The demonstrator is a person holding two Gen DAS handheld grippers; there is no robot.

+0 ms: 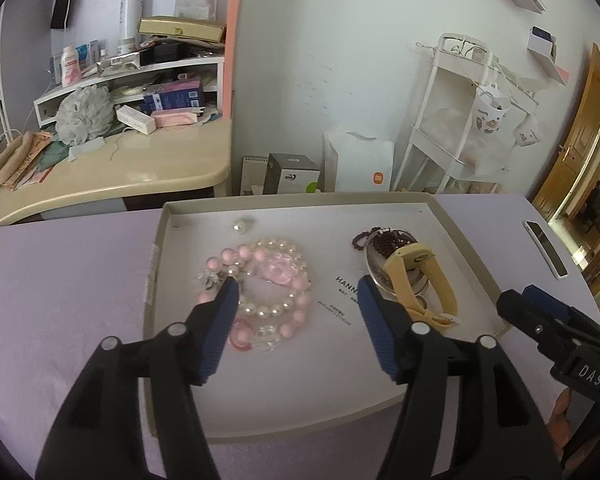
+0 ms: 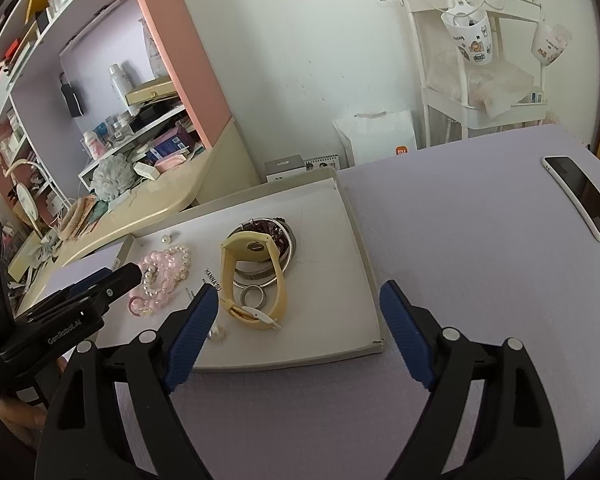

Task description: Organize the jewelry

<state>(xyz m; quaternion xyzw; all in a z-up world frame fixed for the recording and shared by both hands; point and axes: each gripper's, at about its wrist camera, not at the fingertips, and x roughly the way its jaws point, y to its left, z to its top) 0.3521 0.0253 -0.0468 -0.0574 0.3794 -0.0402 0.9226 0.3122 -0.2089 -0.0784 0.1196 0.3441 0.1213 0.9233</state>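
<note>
A shallow white tray (image 1: 300, 392) (image 2: 356, 208) lies on the lilac table. In it lie pink and pearl bead bracelets (image 1: 268, 280) (image 2: 166, 270), a loose pearl (image 1: 240, 226), a yellow watch (image 1: 424, 276) (image 2: 256, 276), a silver bangle with dark red beads (image 1: 384, 240) (image 2: 280, 236) and a small ring (image 2: 253, 295). My left gripper (image 1: 296, 282) is open and empty, hovering over the tray between the bracelets and the watch. My right gripper (image 2: 300, 292) is open and empty above the tray's right edge, just in front of the watch.
A white phone (image 2: 584, 196) (image 1: 546, 250) lies on the table to the right. A cluttered beige desk (image 1: 112, 176) and pink shelving stand at the back left. A white cart (image 2: 480, 80) and paper bags stand against the far wall.
</note>
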